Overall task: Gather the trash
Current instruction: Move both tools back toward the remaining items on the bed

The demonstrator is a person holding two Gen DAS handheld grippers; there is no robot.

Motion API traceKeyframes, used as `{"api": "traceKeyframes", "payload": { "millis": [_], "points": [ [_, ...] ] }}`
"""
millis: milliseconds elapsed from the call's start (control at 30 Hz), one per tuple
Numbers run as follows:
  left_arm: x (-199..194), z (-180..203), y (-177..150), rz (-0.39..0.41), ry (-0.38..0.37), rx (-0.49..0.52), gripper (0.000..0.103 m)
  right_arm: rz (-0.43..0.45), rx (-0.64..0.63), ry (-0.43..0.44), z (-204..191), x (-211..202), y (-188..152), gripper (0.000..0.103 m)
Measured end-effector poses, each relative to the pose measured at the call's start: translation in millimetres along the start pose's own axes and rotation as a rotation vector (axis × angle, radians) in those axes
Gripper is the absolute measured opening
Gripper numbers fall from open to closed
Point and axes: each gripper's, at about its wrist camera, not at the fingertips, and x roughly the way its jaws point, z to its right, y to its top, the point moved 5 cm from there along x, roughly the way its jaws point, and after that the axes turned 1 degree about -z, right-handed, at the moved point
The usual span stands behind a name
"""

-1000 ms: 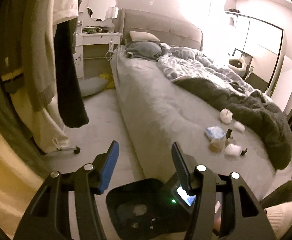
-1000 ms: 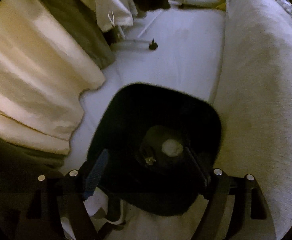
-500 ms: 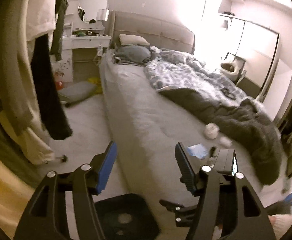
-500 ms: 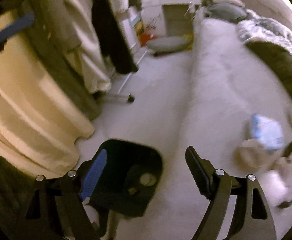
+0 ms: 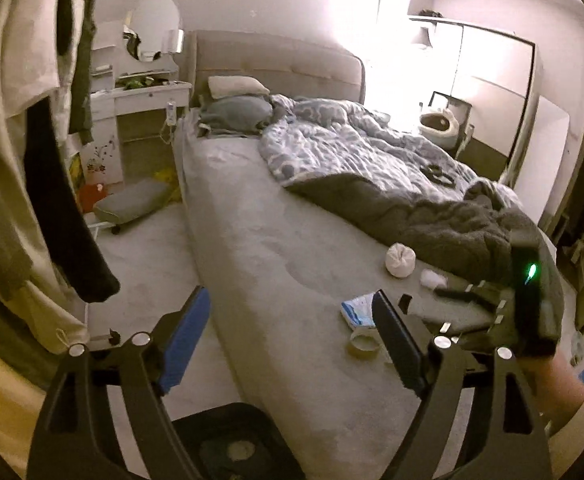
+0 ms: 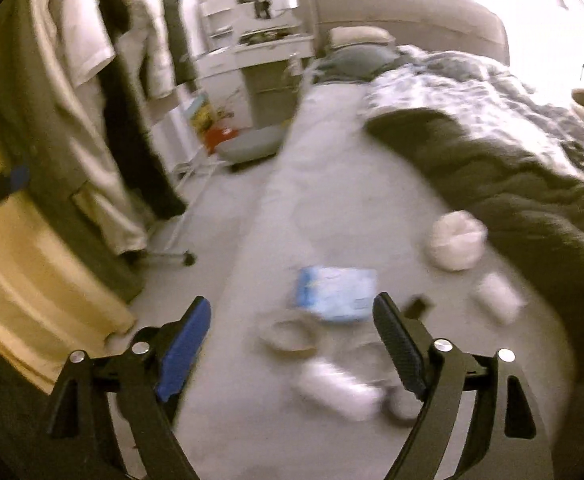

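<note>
Trash lies on the grey bed sheet [image 5: 276, 248]: a white crumpled wad [image 6: 457, 246], a smaller white wad [image 6: 497, 298], a blue-and-white packet [image 6: 335, 292], a round shallow cup [image 6: 288, 334] and a blurred white scrap [image 6: 335, 388]. My right gripper [image 6: 292, 344] hovers just short of the cup and packet, its jaws opening with nothing between them. My left gripper [image 5: 292, 340] hangs over the bed's edge above the black bin [image 5: 232, 444], its jaws also opening and empty. In the left wrist view the wad [image 5: 399, 260], the packet [image 5: 357, 310] and the right gripper's body [image 5: 527, 300] show.
A dark blanket [image 5: 431, 216] and patterned duvet [image 5: 343, 144] cover the far half of the bed. Hanging clothes [image 5: 44, 160] on a wheeled rack crowd the left side. A grey cushion [image 5: 132, 202] lies on the floor by a white dressing table [image 5: 140, 100].
The right gripper swung up from over the bin to the trash on the bed. The left gripper's jaws widened, and it rose so the bin slid to the picture's bottom edge.
</note>
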Motion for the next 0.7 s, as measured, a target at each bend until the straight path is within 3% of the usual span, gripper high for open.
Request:
{"api": "traceKeyframes", "payload": {
  "millis": [267, 700],
  "points": [
    [48, 23, -17, -0.057, -0.05, -0.025, 0.087, 0.057, 0.104, -0.067, 74, -20, 14, 0.089],
    [137, 75, -61, -0.167, -0.103, 0.14, 0.088, 0.034, 0.15, -0.133, 143, -11, -4, 0.09]
  ]
}}
